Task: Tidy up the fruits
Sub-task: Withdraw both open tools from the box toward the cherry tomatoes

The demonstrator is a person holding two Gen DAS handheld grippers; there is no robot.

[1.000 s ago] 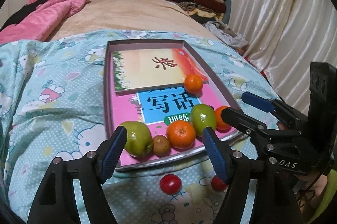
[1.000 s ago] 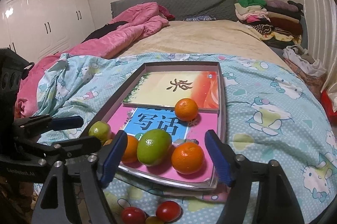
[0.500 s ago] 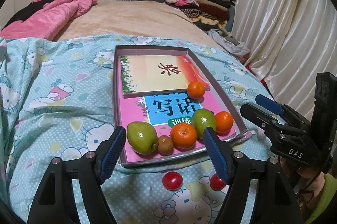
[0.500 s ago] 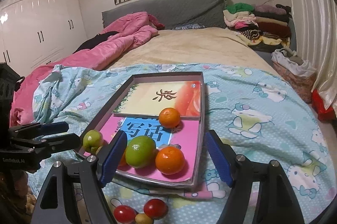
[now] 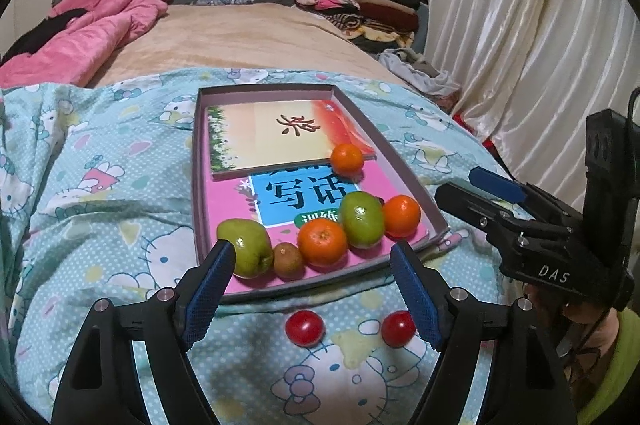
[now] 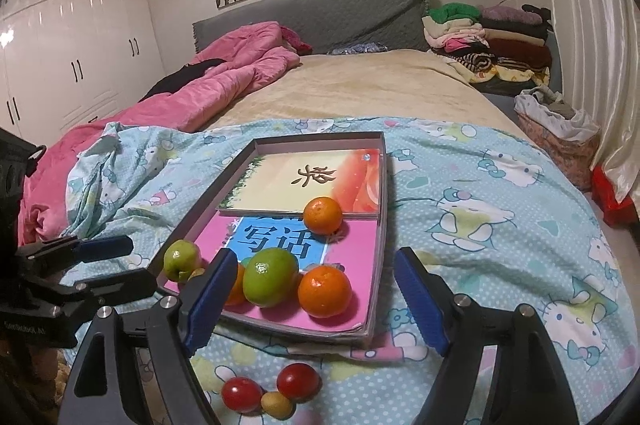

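The left gripper (image 5: 312,289) hangs with its jaws wide apart and empty; just ahead of it lies the tray (image 5: 195,185) holding apples and oranges, with two cherry tomatoes (image 5: 304,328) on the bed between its fingers. The right gripper (image 6: 312,293) is likewise spread and empty. Only its view shows a small yellow fruit (image 6: 276,404) touching the tomatoes, below its fingers.

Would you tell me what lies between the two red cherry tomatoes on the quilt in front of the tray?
A small yellowish fruit sits between the two red tomatoes, touching both. It shows only in the right wrist view.
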